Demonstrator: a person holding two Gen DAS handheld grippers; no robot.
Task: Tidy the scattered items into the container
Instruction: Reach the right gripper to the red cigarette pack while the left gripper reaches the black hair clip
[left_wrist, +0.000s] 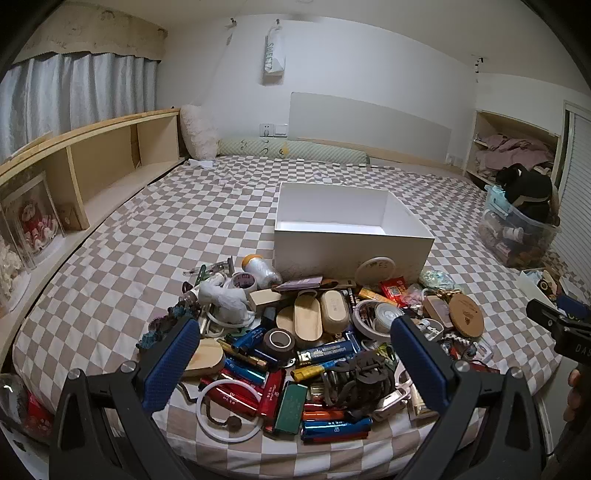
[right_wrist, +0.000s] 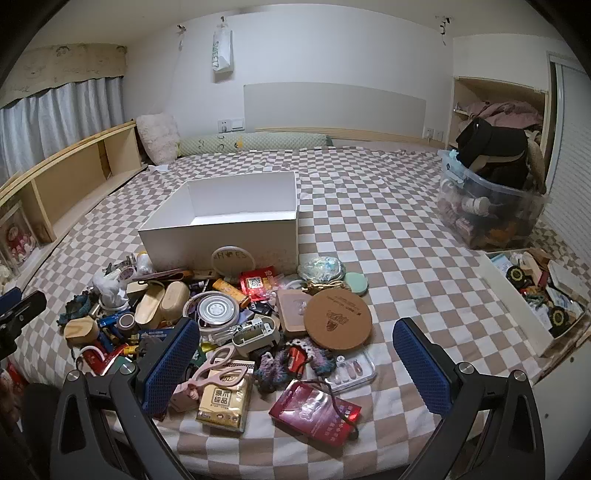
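Note:
An open white box (left_wrist: 351, 253) stands on the checkered bed, empty inside as far as I see. In front of it lies a pile of small items: lighters (left_wrist: 332, 349), tape rolls (left_wrist: 279, 341), a black hair claw (left_wrist: 364, 373), a white ring (left_wrist: 225, 410). My left gripper (left_wrist: 295, 323) hovers open over the pile's near side, holding nothing. In the right wrist view the box (right_wrist: 221, 238) sits far left; a cork coaster (right_wrist: 338, 319), pink scissors (right_wrist: 218, 365), a tissue pack (right_wrist: 223, 402) and a red packet (right_wrist: 314, 406) lie near. My right gripper (right_wrist: 295, 325) is open and holds nothing.
A clear plastic bin (right_wrist: 491, 218) full of things stands on the bed at right, with an open tray (right_wrist: 532, 299) of odds beside it. A wooden shelf (left_wrist: 92, 173) runs along the left. Pillows (left_wrist: 199, 129) lie at the headboard. The bed's front edge is close below the grippers.

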